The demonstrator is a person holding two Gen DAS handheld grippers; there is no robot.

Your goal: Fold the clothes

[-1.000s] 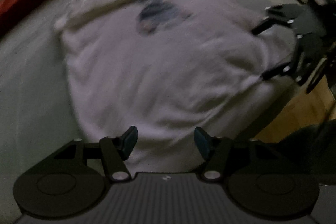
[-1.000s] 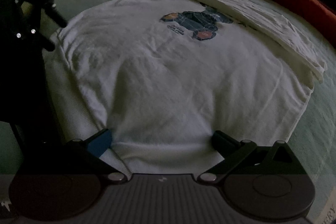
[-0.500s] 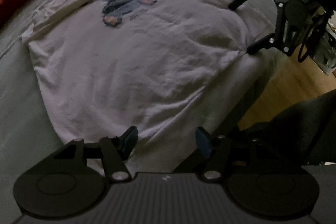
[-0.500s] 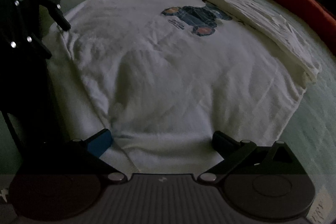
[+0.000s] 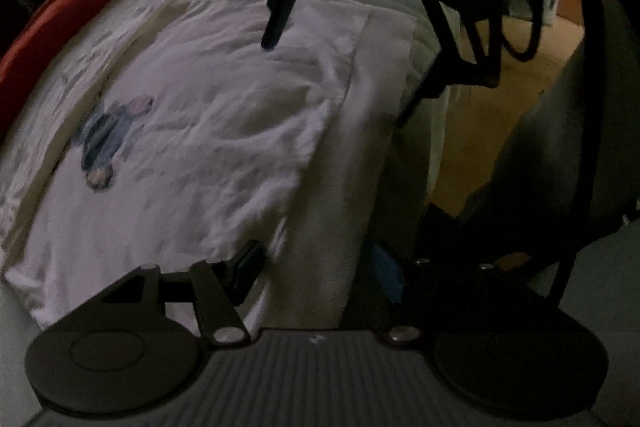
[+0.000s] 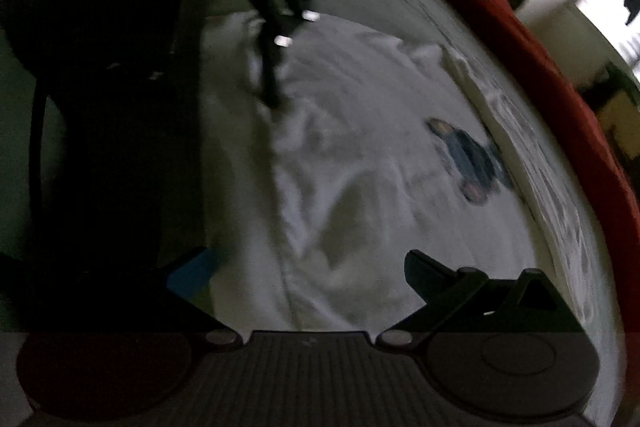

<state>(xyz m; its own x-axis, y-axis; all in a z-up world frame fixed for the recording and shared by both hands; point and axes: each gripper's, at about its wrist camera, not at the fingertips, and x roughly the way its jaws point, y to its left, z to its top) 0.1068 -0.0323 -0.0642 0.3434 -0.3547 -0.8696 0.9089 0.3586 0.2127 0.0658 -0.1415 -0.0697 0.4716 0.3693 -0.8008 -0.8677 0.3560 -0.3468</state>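
Observation:
A white T-shirt (image 5: 192, 131) with a blue print (image 5: 108, 139) lies spread on a pale bed; it also shows in the right wrist view (image 6: 360, 155), print (image 6: 468, 163) to the right. My left gripper (image 5: 316, 267) is open, its jaws wide apart over the shirt's near edge by the bed's side. My right gripper (image 6: 308, 271) is open over the shirt's opposite edge. Each gripper appears in the other's view, dark, with one finger (image 5: 280, 15) down on the cloth; the left one's finger (image 6: 270, 67) shows likewise.
A red blanket (image 5: 76, 3) runs along the far side of the bed (image 5: 352, 155), also in the right wrist view (image 6: 560, 67). A second white garment (image 5: 80, 67) lies folded along the shirt's far edge. Wooden floor (image 5: 480, 131) lies past the bed's edge.
Both grippers have swung sideways along the shirt's near edge and now face each other across it. The cloth is more rumpled between them. Both stay open.

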